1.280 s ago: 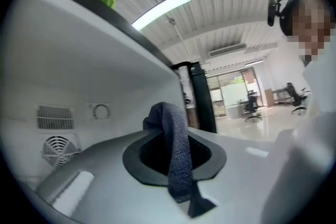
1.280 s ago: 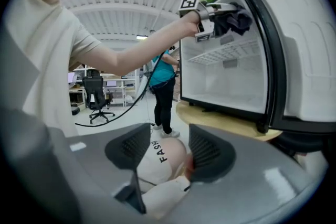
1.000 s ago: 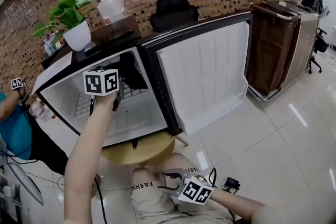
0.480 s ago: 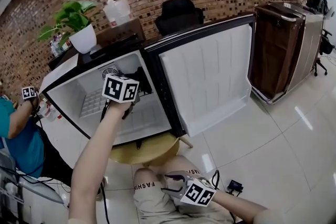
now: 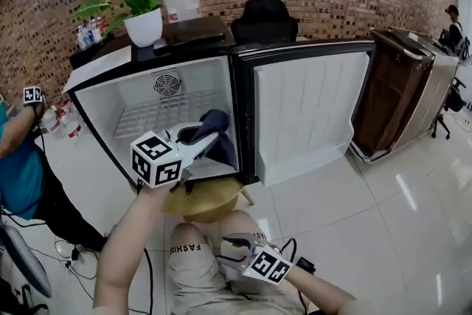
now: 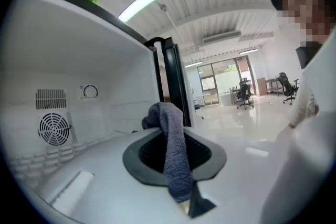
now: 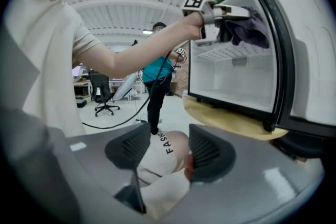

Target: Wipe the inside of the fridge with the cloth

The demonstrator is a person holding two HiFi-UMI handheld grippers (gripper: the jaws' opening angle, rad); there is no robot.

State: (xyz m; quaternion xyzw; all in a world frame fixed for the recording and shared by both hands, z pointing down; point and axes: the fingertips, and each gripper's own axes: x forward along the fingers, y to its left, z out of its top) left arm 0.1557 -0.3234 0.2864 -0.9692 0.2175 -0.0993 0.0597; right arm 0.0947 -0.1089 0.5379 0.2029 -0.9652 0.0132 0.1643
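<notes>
Grey-blue cloth [image 5: 217,122]: hanging in folds from the left tongs [image 5: 212,138] at the open front of the fridge [image 5: 110,103], close to the front edge of its right wall. Whether it is touching the wall or the floor inside, I cannot tell.
Left tongs: clenching the cloth, with the jaws pinching its upper part and the loose end trailing down over them. A bare outstretched arm [image 5: 125,240] is holding them at the fridge mouth.
Right tongs [image 5: 226,250]: lying released, with the jaws standing apart and gripping nothing. They are hovering low over the person's lap, and only the pale trouser knee [image 5: 193,262] is showing through the gap.
Fridge: sitting on a round wooden stool [image 5: 206,201]. It is white inside, with a fan grille [image 5: 167,85] showing high on the back wall and a wire shelf [image 5: 151,118] lying along the back.
Door [image 5: 310,114]: standing wide open to the right, its white liner facing the room.
Potted plant [image 5: 144,27]: standing behind the fridge's top edge, towards the left corner.
Bystander [image 5: 18,184]: standing left of the fridge, wearing a teal top.
</notes>
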